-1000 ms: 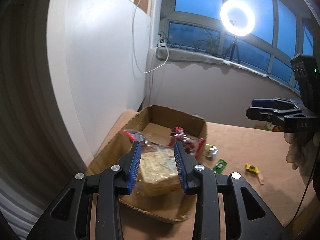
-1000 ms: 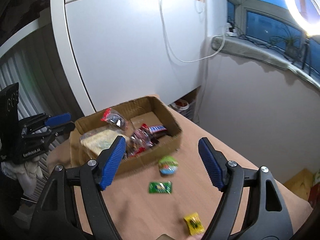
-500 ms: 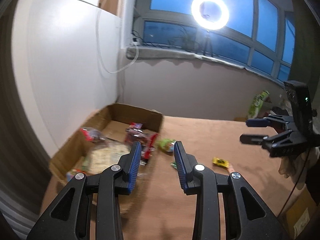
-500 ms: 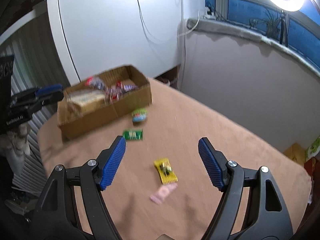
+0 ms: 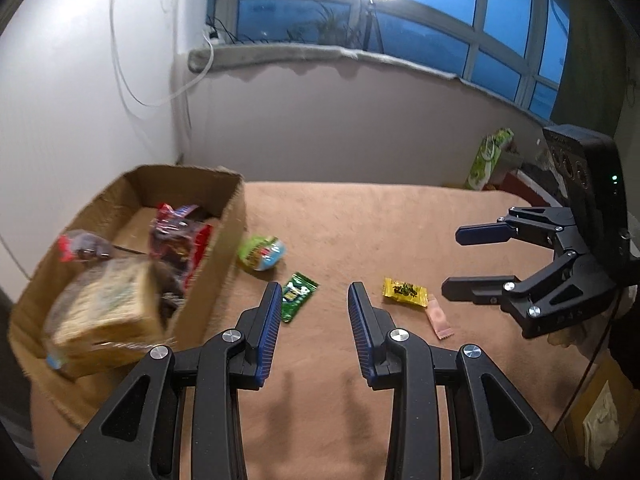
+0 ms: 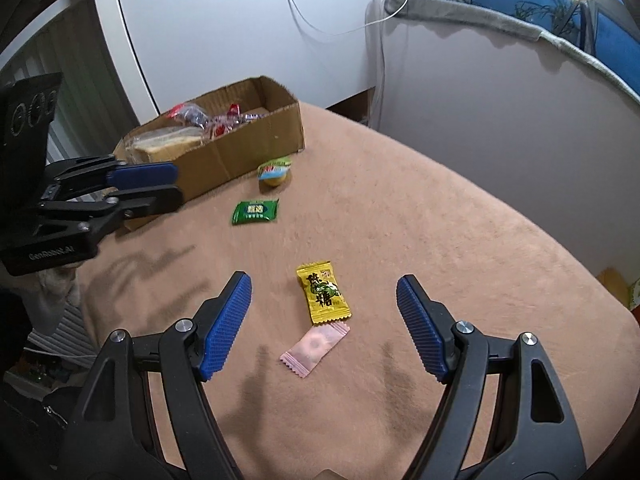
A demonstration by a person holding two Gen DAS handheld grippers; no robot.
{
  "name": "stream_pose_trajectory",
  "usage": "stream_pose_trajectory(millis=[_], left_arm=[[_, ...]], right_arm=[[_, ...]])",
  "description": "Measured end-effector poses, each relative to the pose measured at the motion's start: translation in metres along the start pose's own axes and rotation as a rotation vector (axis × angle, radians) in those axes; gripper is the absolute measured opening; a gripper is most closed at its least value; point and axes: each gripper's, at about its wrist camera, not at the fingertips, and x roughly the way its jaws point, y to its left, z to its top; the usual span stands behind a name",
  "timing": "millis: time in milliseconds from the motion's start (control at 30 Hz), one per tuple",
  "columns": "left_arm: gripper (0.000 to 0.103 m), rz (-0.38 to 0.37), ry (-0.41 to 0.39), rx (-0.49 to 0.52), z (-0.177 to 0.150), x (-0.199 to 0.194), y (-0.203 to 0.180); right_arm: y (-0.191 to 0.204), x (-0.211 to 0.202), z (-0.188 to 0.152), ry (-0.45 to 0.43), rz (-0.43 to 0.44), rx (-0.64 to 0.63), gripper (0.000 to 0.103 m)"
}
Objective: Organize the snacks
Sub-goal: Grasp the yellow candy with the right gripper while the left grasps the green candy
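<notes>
A cardboard box [image 5: 224,240] [image 6: 256,144] holds a bread pack [image 5: 108,304] and red-wrapped snacks [image 5: 180,236]. On the tan cloth lie a round green-blue snack [image 5: 262,253] [image 6: 274,170], a green packet [image 5: 297,295] [image 6: 255,212], a yellow candy [image 5: 405,291] [image 6: 323,293] and a pink packet [image 5: 439,320] [image 6: 316,347]. My left gripper [image 5: 313,334] is open and empty, right of the box near the green packet. My right gripper [image 6: 324,322] is open and empty, with the yellow candy and pink packet lying between its fingers.
A white cabinet [image 6: 224,28] stands behind the box. A low wall under the window [image 5: 360,120] borders the far side. A green bag [image 5: 489,156] stands beyond the table's far right. The table edge [image 6: 600,304] curves on the right.
The left gripper swung right, away from over the box, to above the cloth by the green packet. The right gripper moved closer to the yellow candy and pink packet.
</notes>
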Motion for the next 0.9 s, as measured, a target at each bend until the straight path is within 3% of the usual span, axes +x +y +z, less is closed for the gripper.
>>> stream_pose_trajectory(millis=[167,267,467,567,900], left_arm=[[0.032,0.006,0.048,0.030,0.001,0.029,-0.007],[0.032,0.037,0.072,0.043,0.001,0.045,-0.006],[0.032,0.071,0.089,0.047,-0.001,0.060,-0.001],[0.032,0.072,0.102,0.047,-0.001,0.065,0.001],[0.032,0.091,0.153,0.071,-0.003,0.085,0.002]], right_arm=[[-0.006,0.016,-0.002,0.029,0.037,-0.002,0.077],[-0.008,0.024,-0.002,0.043,0.063,-0.004,0.068],[-0.011,0.037,-0.002,0.068,0.097,-0.012,0.066],[-0.011,0.043,-0.002,0.084,0.110,-0.015,0.053],[-0.009,0.054,-0.001,0.110,0.099,-0.049,0.053]])
